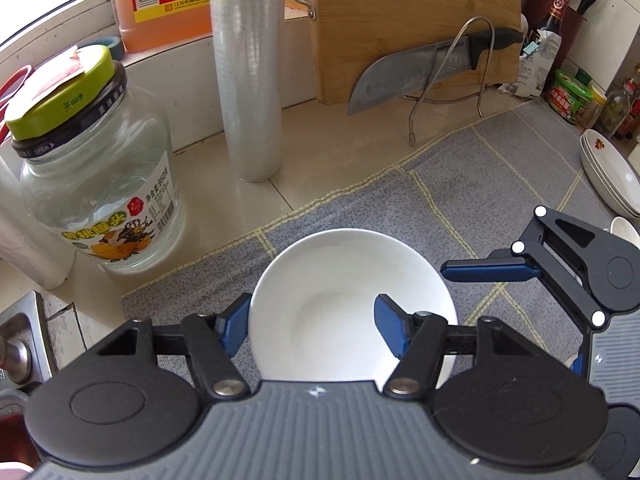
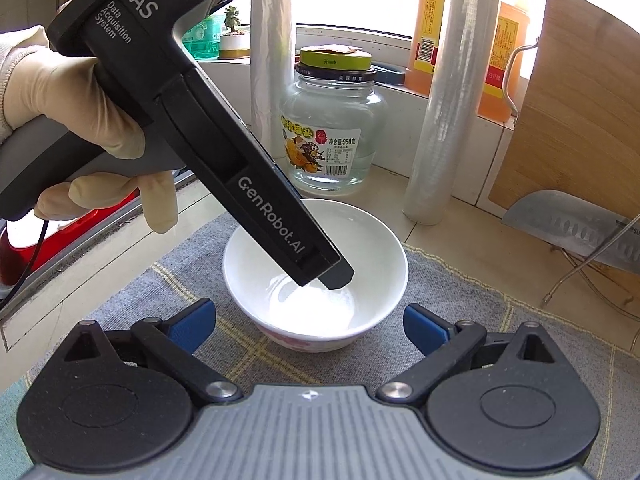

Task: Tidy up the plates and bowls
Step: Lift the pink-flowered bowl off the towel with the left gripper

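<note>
White bowl on grey mat, near its left edge. Left gripper straddling bowl's left wall, pads not clearly pressing. Right gripper wide, empty. Crowded behind by jar, film roll, knife; open mat rightward toward stacked plates.

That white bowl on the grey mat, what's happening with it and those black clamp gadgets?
A person in pale gloves holds a two-finger gripper in each hand. The left gripper straddles the white bowl's rim, one finger inside and one outside; a firm pinch can't be confirmed. The right gripper waits open beside it. The bowl sits on the grey mat, with stacked plates nearby.
</note>
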The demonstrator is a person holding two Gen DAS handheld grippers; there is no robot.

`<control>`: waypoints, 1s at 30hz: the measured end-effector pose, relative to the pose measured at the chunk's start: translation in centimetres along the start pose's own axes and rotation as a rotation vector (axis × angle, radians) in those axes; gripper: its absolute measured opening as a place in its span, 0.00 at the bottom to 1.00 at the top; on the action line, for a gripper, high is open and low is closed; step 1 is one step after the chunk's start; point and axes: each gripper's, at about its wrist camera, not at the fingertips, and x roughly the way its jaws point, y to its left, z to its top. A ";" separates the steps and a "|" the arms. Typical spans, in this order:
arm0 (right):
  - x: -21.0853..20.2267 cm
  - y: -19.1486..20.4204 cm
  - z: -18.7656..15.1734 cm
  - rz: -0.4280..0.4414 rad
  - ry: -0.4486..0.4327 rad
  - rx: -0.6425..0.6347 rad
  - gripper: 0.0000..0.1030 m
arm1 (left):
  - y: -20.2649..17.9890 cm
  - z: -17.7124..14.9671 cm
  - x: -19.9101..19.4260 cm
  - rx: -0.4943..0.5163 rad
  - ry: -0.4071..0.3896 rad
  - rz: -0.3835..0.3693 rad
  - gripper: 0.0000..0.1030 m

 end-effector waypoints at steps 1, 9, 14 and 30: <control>0.0 0.0 0.0 -0.002 -0.001 -0.003 0.96 | 0.0 0.0 0.0 -0.002 0.000 -0.001 0.62; 0.6 -0.5 0.3 0.009 0.016 0.027 0.90 | 0.2 0.1 0.1 0.000 0.001 -0.008 0.62; 0.8 -0.7 0.3 0.016 0.020 0.036 0.89 | 0.2 0.2 0.2 0.000 0.003 -0.010 0.61; 1.1 -0.7 0.4 0.015 0.035 0.027 0.89 | 0.3 0.4 0.7 0.006 0.013 -0.014 0.60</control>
